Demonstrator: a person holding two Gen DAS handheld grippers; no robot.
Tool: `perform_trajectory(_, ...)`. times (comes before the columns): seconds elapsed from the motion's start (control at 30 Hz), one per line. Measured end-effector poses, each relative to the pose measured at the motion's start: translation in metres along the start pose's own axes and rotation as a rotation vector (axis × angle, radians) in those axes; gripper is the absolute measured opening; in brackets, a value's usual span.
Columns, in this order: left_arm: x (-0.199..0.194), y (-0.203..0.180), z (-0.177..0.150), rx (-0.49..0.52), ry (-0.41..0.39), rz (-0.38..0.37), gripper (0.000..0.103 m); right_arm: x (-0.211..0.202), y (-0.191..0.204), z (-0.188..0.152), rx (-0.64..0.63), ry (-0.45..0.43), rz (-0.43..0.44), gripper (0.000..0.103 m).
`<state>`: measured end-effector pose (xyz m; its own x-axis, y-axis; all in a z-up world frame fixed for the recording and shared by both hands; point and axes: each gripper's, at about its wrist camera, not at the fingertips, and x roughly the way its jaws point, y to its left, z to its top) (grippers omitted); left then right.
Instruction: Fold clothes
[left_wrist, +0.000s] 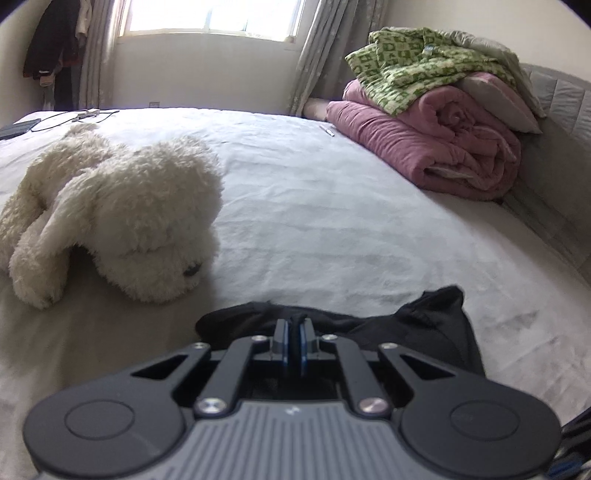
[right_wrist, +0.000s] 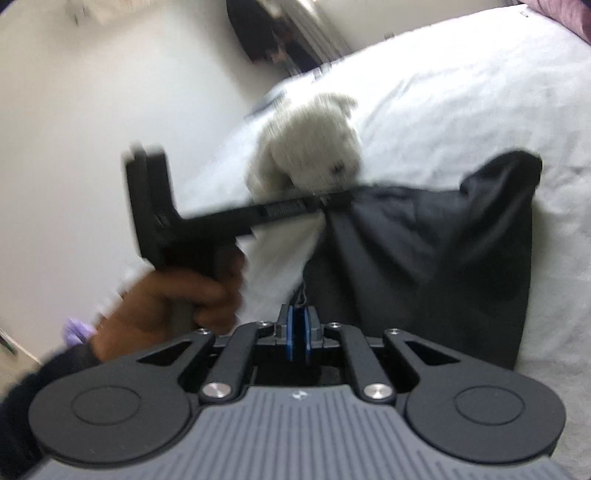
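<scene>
A black garment (left_wrist: 413, 328) hangs above the white bed sheet (left_wrist: 332, 206), held up by both grippers. My left gripper (left_wrist: 294, 325) is shut on the garment's upper edge. In the right wrist view the left gripper (right_wrist: 325, 201) reaches in from the left and pinches a corner of the black garment (right_wrist: 424, 251), which drapes down over the bed. My right gripper (right_wrist: 298, 317) is shut on another edge of the same garment, lower down. The right wrist view is blurred by motion.
A white plush dog (left_wrist: 118, 214) lies on the bed to the left, and shows in the right wrist view (right_wrist: 314, 147). A folded pink quilt (left_wrist: 436, 147) with a green patterned cloth (left_wrist: 417, 70) on it sits at the far right by the headboard. A phone and cable (left_wrist: 22, 127) lie far left.
</scene>
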<state>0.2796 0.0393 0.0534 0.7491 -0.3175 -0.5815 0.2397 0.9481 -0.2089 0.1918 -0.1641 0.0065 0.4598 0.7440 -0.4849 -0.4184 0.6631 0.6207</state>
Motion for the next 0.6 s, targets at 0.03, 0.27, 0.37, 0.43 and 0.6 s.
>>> perform_trajectory(0.03,0.0,-0.002,0.001,-0.003,-0.002,-0.005,0.006,-0.006,-0.001,0.002,0.01,-0.024,0.012,0.008)
perform_trajectory(0.27,-0.005,-0.009,-0.003,0.047,-0.029,0.015,0.006,-0.027,-0.005,0.002,0.006,-0.03,0.094,0.008)
perform_trajectory(0.37,-0.003,-0.008,-0.008,0.062,-0.033,0.032,0.006,-0.005,-0.007,-0.001,-0.008,0.058,0.081,0.008)
perform_trajectory(0.43,0.0,-0.006,-0.012,0.07,-0.03,0.042,0.006,0.003,-0.006,-0.004,-0.013,0.093,0.08,0.009)
perform_trajectory(0.6,0.006,-0.009,-0.018,0.107,-0.022,0.054,0.006,-0.006,-0.009,-0.006,-0.035,0.088,-0.018,0.021)
